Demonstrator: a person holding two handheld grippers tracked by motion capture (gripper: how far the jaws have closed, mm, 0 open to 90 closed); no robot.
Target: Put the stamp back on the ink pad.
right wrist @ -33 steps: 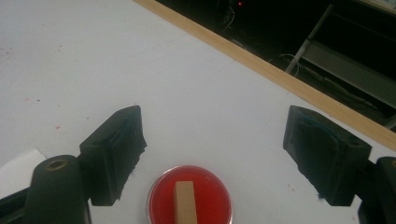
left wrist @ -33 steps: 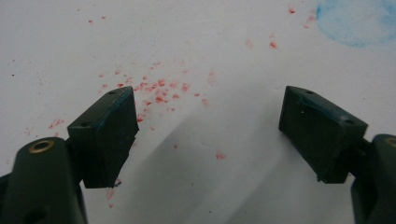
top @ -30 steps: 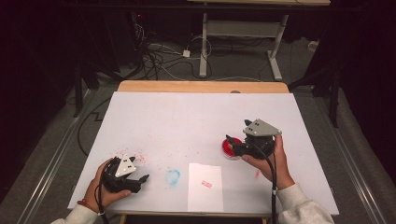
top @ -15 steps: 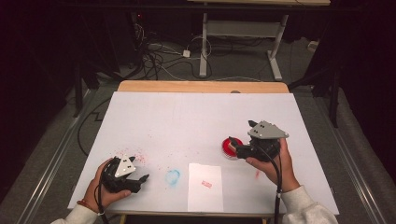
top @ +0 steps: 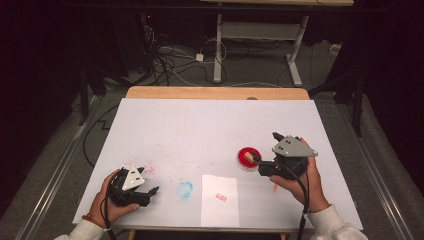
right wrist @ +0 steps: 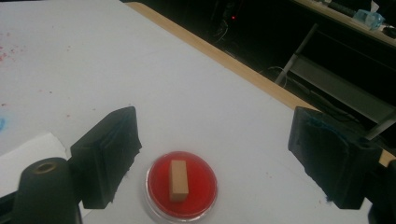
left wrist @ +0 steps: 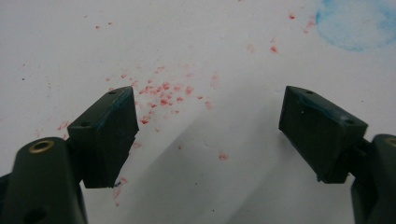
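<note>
A round red ink pad [top: 248,158] lies right of the table's middle, with a small wooden stamp block [top: 248,158] lying on it. My right gripper [top: 260,166] hovers just right of the pad, pointing left at it. Its jaws have just been opening and now stand open with nothing between them. In the right gripper view the pad [right wrist: 182,189] and the stamp [right wrist: 178,180] lie ahead of the right gripper [right wrist: 212,154], apart from the pads. My left gripper [top: 149,182] rests at the near left, open and empty, over red speckles; the left gripper [left wrist: 210,135] holds nothing.
A white sheet of paper [top: 220,200] with a red stamp mark [top: 221,197] lies at the front edge. A blue smudge [top: 185,189] sits left of it. The white table cover [top: 210,130] ends at a wooden strip [top: 215,93] at the back.
My right gripper has drawn back to the right, off the red pad, leaving the stamp block lying on it. The left hand has stayed still.
</note>
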